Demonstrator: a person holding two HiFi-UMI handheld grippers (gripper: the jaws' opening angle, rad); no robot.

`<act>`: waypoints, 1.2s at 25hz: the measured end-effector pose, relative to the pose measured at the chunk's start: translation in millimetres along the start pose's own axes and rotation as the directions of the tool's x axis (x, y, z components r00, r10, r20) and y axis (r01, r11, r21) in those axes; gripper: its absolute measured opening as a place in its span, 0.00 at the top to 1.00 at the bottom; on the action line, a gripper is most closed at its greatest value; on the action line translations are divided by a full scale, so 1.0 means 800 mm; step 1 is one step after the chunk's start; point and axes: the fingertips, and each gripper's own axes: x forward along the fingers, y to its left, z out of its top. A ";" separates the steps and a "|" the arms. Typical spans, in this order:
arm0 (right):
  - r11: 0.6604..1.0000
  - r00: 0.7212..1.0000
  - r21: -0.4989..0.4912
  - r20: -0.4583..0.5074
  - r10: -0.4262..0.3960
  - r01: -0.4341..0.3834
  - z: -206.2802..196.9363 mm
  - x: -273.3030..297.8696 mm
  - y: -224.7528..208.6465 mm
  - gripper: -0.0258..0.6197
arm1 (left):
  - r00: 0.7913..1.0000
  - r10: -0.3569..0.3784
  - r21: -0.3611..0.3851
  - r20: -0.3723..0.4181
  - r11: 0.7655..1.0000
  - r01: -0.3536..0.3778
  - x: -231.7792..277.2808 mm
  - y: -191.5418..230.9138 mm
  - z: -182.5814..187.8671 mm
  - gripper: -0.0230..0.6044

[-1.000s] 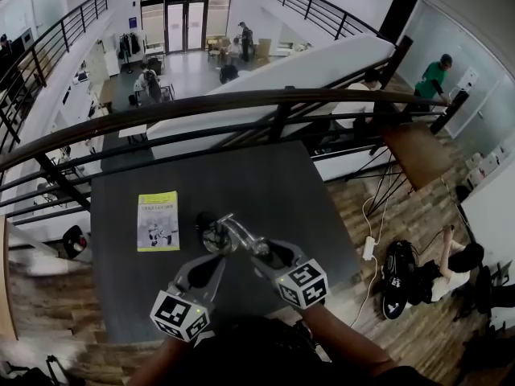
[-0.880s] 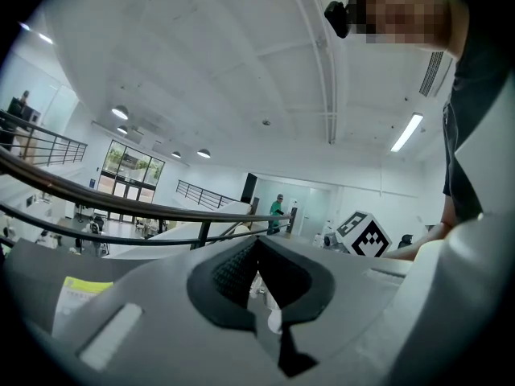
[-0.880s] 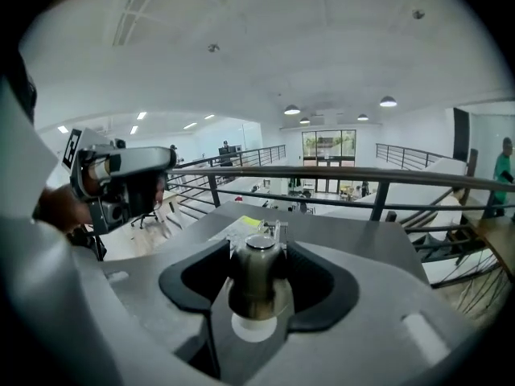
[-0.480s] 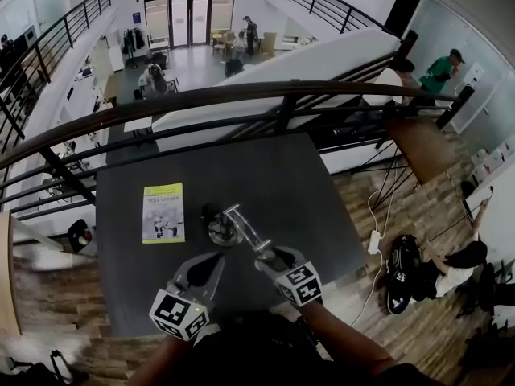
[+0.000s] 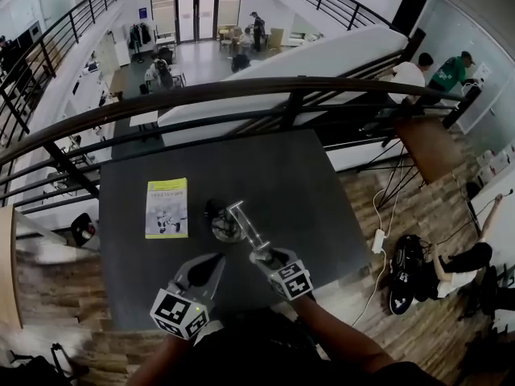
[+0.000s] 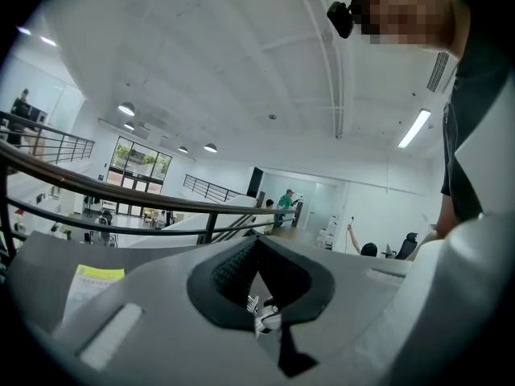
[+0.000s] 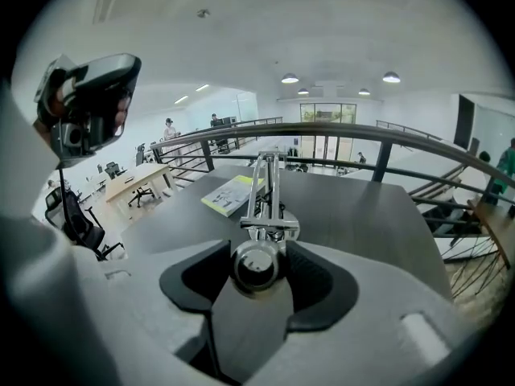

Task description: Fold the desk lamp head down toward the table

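Observation:
A chrome desk lamp stands on the dark table (image 5: 273,171), its round base (image 5: 219,225) near the middle. Its thin arm (image 5: 245,230) slants toward me. My right gripper (image 5: 264,256) is shut on the lamp head (image 7: 257,265), a round chrome knob squeezed between the dark pads. From there the arm (image 7: 265,187) runs straight away over the table. Just left of the lamp, my left gripper (image 5: 213,265) hovers with its tips together and nothing held. In the left gripper view its jaws (image 6: 257,252) meet, and a bit of chrome lamp (image 6: 265,318) shows beyond them.
A yellow-green booklet (image 5: 166,207) lies flat left of the lamp base, also visible in the right gripper view (image 7: 233,193). A dark railing (image 5: 241,91) runs along the table's far edge, with a drop to a lower floor behind it. Cables and bags lie on the wood floor at right (image 5: 402,272).
My right gripper has drawn in toward me with the lamp head, and the lamp arm now slants lower. The left gripper has hardly moved.

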 end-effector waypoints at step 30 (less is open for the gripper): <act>0.999 0.995 -0.044 -0.102 0.013 -0.018 -0.033 0.091 -0.002 0.63 | 0.996 0.082 -0.034 -0.047 0.996 -0.083 0.002 0.013 -0.027 0.96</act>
